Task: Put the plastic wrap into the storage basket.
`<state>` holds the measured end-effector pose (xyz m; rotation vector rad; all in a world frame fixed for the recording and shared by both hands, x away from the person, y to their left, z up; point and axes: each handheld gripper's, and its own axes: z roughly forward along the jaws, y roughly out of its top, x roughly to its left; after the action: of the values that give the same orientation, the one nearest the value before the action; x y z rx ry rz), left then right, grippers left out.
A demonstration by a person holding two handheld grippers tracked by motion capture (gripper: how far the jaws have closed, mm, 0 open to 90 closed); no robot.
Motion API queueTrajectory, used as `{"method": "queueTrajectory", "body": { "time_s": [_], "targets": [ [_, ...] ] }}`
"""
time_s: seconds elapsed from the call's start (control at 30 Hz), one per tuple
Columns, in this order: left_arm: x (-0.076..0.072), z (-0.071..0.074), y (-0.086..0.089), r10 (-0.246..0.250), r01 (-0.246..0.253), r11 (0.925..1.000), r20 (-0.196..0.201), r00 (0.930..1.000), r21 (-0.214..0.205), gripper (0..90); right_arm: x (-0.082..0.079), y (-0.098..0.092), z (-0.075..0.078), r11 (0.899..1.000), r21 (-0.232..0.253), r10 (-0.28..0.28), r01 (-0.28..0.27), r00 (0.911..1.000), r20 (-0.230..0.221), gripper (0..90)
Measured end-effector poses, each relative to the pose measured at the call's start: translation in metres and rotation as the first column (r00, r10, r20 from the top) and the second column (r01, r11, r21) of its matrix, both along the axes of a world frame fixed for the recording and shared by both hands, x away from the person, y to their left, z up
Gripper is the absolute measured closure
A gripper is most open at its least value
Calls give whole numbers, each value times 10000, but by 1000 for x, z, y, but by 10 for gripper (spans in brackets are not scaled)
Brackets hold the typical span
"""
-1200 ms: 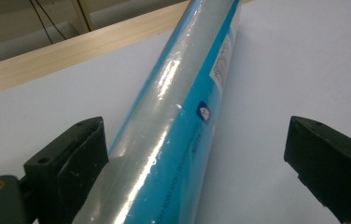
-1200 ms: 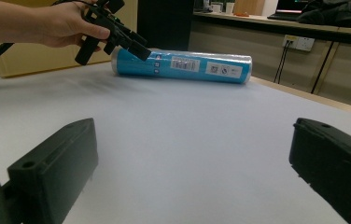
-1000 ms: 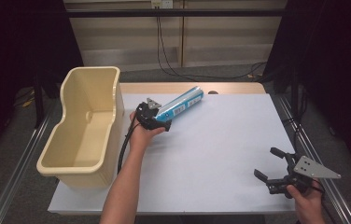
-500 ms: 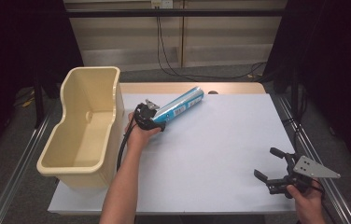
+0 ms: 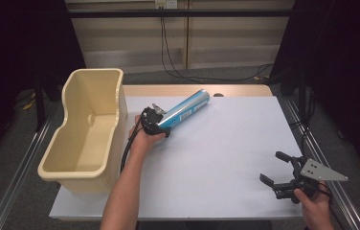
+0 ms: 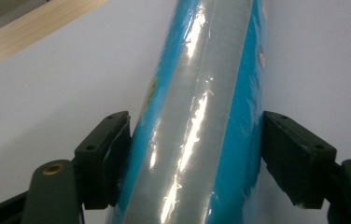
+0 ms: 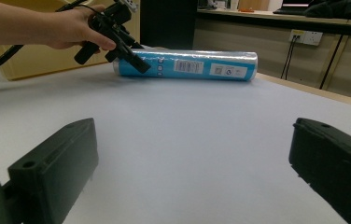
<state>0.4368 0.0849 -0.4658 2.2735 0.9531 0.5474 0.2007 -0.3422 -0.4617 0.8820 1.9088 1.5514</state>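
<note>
Blue, shiny-wrapped tube (image 5: 184,111) lies on the white table (image 5: 226,158) beside the cream bin (image 5: 84,132); left gripper (image 5: 155,122) has just been closing, pads squeezing its near end; I'd lift slow and level so the long end doesn't sag; right gripper (image 5: 279,175) gapes wide, holding nothing.

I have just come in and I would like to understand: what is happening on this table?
A person works at a white table with a gripper in each hand. The left gripper has just been closing its fingers on the near end of a blue tube, which lies on the table beside a cream bin. The right gripper waits open near the front edge, holding nothing.
</note>
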Motion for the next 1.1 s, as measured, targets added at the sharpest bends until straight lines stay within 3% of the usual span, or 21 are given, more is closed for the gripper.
{"method": "queueTrajectory", "body": {
  "time_s": [0.23,0.3,0.33,0.4,0.47,0.73,0.87,0.9,0.93,1.1],
  "targets": [
    [-12,5,0,-115,101,9996,-538,9985,-267,315,0,1,0,10000,-58,-27,27,9999,-104,10],
    [-16,6,0,19,-60,9985,-754,9972,-543,316,0,1,0,10000,-74,-26,25,9999,-138,10],
    [-19,5,-1,247,-331,9949,-873,9959,-953,318,0,2,0,10000,-78,-11,10,9999,-145,10],
    [-23,6,2,190,-282,9952,-975,9951,-937,320,-1,2,1,10000,-79,-13,12,9999,-117,10],
    [-33,5,3,359,-493,9911,-1083,9935,-1240,321,-2,2,1,10000,-65,-11,10,10000,-90,10],
    [-63,9,5,396,-521,9938,-1259,9913,-979,322,-3,3,1,9999,-100,14,-14,10000,-48,10],
    [-88,11,12,581,-787,9892,-1626,9850,-1233,322,-3,4,2,10000,-72,19,-20,10000,-16,10],
    [-88,11,12,581,-787,9892,-1626,9850,-1233,322,-3,4,2,10000,-72,19,-20,10000,-16,10],
    [-97,12,16,578,-837,9873,-1858,9809,-1350,322,-3,4,2,10000,-16,42,-42,10000,-68,10],
    [-104,14,18,610,-872,9881,-1979,9783,-1269,321,-3,4,2,10000,55,37,-37,10000,-52,10]
  ]
}}
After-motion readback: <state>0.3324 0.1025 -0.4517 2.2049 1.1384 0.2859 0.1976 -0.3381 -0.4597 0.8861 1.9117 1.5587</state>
